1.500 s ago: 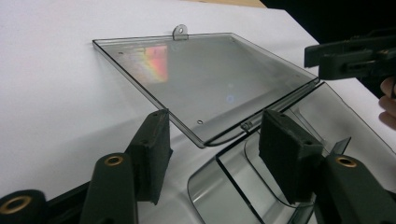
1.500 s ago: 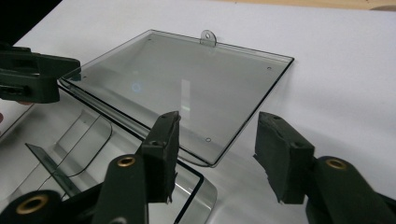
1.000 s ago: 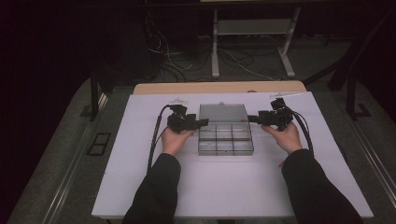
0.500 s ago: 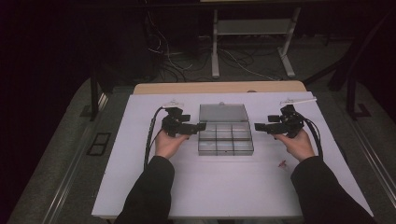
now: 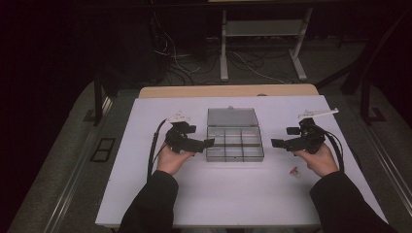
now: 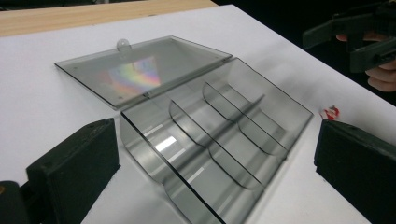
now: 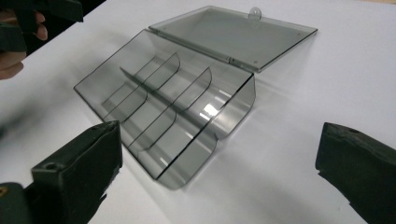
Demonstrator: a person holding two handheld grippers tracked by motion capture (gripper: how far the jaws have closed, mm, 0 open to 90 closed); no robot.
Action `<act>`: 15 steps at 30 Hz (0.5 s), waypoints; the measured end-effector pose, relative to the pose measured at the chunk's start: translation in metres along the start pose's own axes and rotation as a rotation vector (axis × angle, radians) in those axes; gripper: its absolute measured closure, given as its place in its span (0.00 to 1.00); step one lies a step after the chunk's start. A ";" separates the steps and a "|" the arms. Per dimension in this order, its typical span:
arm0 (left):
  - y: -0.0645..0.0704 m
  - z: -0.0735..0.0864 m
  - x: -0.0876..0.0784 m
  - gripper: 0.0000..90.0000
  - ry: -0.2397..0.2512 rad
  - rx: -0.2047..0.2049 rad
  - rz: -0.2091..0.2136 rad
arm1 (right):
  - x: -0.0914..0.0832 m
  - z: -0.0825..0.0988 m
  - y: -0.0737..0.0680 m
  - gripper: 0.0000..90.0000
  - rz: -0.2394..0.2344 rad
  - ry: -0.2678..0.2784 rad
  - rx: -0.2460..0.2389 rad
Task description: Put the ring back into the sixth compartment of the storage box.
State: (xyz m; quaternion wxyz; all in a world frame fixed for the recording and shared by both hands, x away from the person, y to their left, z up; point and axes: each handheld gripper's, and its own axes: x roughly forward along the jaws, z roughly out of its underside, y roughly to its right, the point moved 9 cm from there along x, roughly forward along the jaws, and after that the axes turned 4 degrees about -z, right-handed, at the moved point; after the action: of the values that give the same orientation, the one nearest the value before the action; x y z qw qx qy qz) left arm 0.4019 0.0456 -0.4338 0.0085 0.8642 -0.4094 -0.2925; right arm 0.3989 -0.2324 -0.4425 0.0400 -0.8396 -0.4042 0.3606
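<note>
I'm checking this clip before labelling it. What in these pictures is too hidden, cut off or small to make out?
- Small red and white item on the white table: too small in the high view, half behind the left gripper's jaw in its own view; identity unclear.
- Clear grey plastic compartment box: the near corner is cut off by the bottom edge in the left gripper view.
- Right gripper: its jaws are cut off by the frame's edges in its own view.

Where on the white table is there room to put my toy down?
The widest bare patch on the table lies in front of the clear box, between the person's sleeves. Another lies left of the left tool. It gets crowded beside the box, where both open tools hover, and near the small red thing by the right tool.
</note>
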 end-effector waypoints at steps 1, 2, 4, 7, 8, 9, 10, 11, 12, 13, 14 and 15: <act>0.002 0.002 -0.001 0.00 0.000 -0.001 -0.001 | -0.001 0.002 -0.001 0.01 0.002 -0.002 -0.001; 0.004 0.003 -0.003 0.00 -0.002 0.004 0.001 | -0.003 0.004 -0.001 0.01 0.004 -0.003 -0.006; 0.007 0.007 -0.006 0.00 -0.003 0.010 0.002 | -0.006 0.008 -0.003 0.01 0.010 -0.012 -0.012; 0.013 0.012 -0.012 0.00 -0.007 0.030 0.001 | -0.011 0.016 -0.005 0.01 0.009 -0.027 -0.027; 0.015 0.014 -0.014 0.00 -0.011 0.034 0.000 | -0.013 0.018 -0.006 0.01 0.011 -0.029 -0.030; 0.016 0.016 -0.016 0.00 -0.013 0.039 0.000 | -0.014 0.021 -0.007 0.01 0.012 -0.035 -0.038; 0.017 0.017 -0.018 0.00 -0.013 0.039 0.001 | -0.015 0.024 -0.008 0.01 0.009 -0.040 -0.040; 0.019 0.019 -0.020 0.00 -0.014 0.041 0.004 | -0.016 0.026 -0.008 0.01 0.010 -0.043 -0.041; 0.021 0.022 -0.023 0.00 -0.009 0.037 0.006 | -0.017 0.028 -0.009 0.01 0.012 -0.047 -0.040; 0.022 0.024 -0.026 0.00 -0.010 0.040 0.009 | -0.017 0.031 -0.009 0.01 0.012 -0.049 -0.048; 0.023 0.027 -0.028 0.00 -0.010 0.042 0.011 | -0.018 0.034 -0.010 0.01 0.011 -0.055 -0.045; 0.024 0.029 -0.029 0.00 -0.011 0.038 0.012 | -0.018 0.036 -0.011 0.01 0.012 -0.058 -0.048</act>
State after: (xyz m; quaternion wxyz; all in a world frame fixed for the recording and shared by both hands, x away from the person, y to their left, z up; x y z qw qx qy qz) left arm 0.3559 0.0568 -0.4369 -0.0084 0.8602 -0.4200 -0.2892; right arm 0.3618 -0.2464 -0.4544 0.0060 -0.8321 -0.4084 0.3753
